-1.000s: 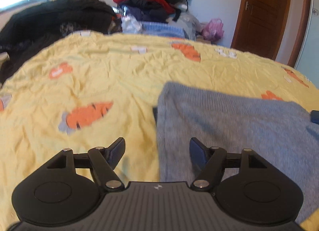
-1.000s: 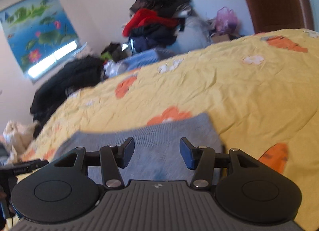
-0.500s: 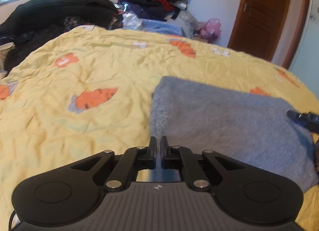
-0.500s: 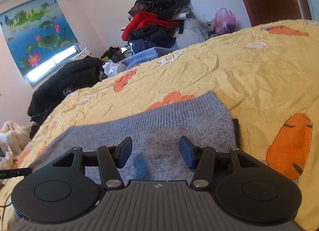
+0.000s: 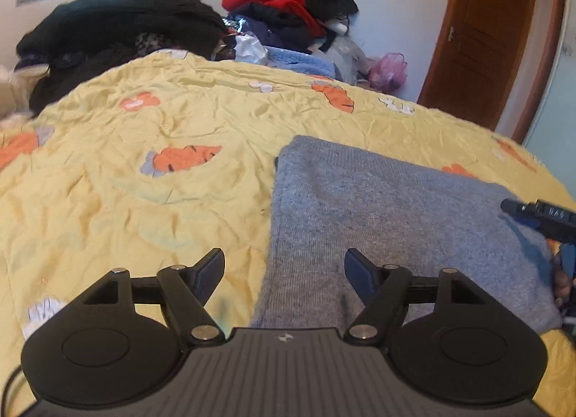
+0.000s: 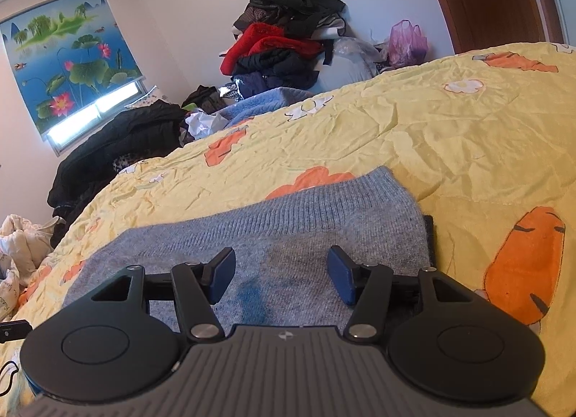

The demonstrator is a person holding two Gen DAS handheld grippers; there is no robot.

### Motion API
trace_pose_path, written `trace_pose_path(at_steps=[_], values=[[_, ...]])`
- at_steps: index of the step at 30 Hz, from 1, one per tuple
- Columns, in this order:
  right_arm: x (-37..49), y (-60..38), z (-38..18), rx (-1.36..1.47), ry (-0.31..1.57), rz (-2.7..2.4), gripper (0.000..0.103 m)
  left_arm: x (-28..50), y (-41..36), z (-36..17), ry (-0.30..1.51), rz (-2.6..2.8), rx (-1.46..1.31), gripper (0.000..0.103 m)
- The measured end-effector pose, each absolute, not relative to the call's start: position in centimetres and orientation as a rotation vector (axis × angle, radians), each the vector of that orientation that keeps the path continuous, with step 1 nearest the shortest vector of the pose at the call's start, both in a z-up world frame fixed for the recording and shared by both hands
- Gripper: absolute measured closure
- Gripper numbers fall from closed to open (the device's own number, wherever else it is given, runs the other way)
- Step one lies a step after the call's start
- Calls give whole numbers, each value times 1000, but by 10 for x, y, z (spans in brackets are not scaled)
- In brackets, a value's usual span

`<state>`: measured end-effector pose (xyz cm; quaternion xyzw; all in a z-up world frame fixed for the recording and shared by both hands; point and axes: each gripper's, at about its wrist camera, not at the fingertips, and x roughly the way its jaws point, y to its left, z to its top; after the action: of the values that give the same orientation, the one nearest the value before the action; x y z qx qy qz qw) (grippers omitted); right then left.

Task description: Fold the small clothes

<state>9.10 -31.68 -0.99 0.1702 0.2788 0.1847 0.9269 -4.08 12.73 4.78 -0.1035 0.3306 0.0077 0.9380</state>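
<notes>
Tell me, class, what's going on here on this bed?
A person is folding a grey knit garment on a yellow carrot-print bedspread, with one tool in each hand. The left tool is opening over the garment's edge, gripping nothing. The right tool is opening above it too, nothing pinched.

1. My left gripper [image 5: 284,269], pinched fully together half a second back, is opening; nothing sits clamped between its pads.
2. It has slid back along the grey knit garment [image 5: 396,208].
3. My right gripper [image 6: 280,273] is opening over the knit.
</notes>
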Motion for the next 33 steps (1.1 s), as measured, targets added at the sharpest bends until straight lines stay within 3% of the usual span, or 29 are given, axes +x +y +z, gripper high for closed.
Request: trace_pose_path(at_steps=[10, 11, 12, 13, 22, 28, 33], values=[[91, -317, -10, 349, 572, 380, 43, -71, 163, 11, 720, 10, -719, 32], [91, -317, -10, 350, 572, 380, 43, -69, 163, 11, 719, 19, -738, 39], [91, -317, -10, 350, 572, 380, 43, -65, 163, 10, 736, 23, -749, 78], [91, -317, -10, 351, 572, 380, 43, -61, 163, 9, 767, 27, -749, 96], [89, -319, -9, 372, 570, 385, 43, -73, 168, 14, 782, 98, -581, 96], [83, -315, 6, 352, 595, 332, 41, -89, 137, 57, 650, 64, -383, 90], [82, -311, 31, 387, 533, 337, 35, -44, 88, 86, 504, -3, -198, 65]])
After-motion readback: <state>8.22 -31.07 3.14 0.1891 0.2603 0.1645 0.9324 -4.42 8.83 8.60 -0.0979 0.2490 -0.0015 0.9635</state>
